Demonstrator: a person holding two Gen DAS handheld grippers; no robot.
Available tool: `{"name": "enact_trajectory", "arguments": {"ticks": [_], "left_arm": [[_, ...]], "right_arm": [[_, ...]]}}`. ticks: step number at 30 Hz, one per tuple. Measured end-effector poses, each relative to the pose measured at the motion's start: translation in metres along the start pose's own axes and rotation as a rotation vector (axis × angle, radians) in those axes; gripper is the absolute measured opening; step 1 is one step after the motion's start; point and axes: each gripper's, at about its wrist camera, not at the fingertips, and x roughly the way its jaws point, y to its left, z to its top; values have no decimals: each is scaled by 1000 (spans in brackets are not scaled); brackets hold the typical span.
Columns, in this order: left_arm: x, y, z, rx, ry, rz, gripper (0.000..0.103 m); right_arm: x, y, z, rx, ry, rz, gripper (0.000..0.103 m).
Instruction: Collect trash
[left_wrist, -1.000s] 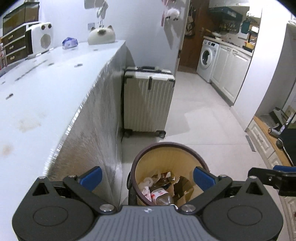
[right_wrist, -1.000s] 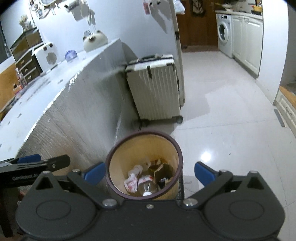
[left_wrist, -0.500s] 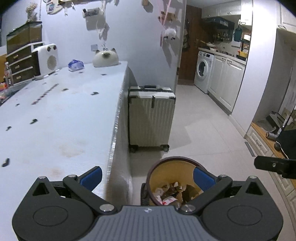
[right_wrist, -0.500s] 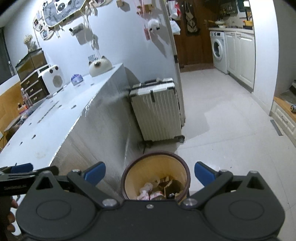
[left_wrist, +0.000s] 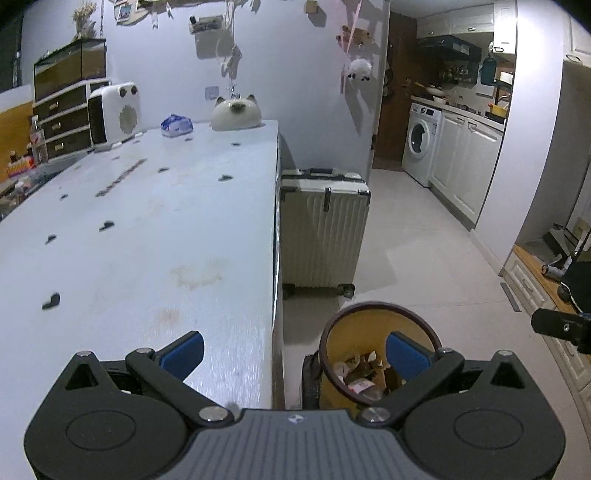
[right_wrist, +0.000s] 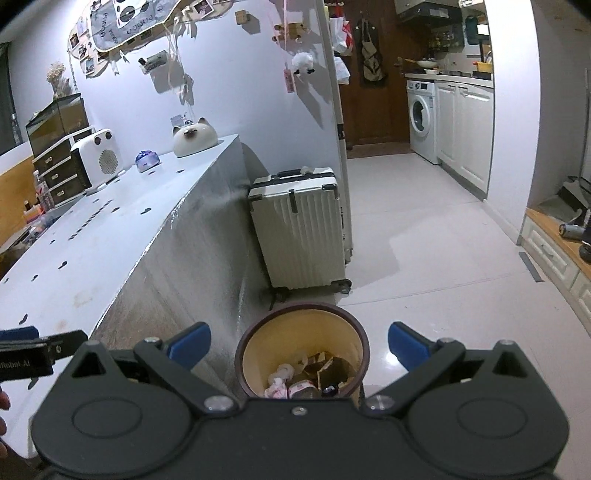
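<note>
1. The round yellow trash bin with a dark brown rim (right_wrist: 302, 341) stands upright on the pale tiled floor (right_wrist: 436, 258), mouth upward, beside the end of the long white tabletop (left_wrist: 147, 229).
2. Crumpled paper and wrappers (right_wrist: 306, 380) lie at its bottom.
3. The right gripper (right_wrist: 298, 341) hangs above the bin, blue-padded fingers spread wide and empty, the bin between them.
4. The left gripper (left_wrist: 293, 352) is likewise spread and empty; the bin sits under its right finger (left_wrist: 406, 356), its left finger over the tabletop.
5. A cream ribbed suitcase (left_wrist: 323, 236) stands beyond the bin.
</note>
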Motion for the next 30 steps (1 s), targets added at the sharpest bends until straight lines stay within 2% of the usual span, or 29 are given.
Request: {"name": "enact_trajectory", "arguments": {"ticks": [5,13,30], "left_arm": [[1,5,-13,-3,25,9,103],[-3,8,-24,-12,44,14,103],[-1,-4,-30,13,76,11,103]], "right_arm": [[-4,7,-8,-32,-8,-41,103],[-6,12,-18,-51,18,-58,103],[-7,16,-34,-93,82,-96,103]]}}
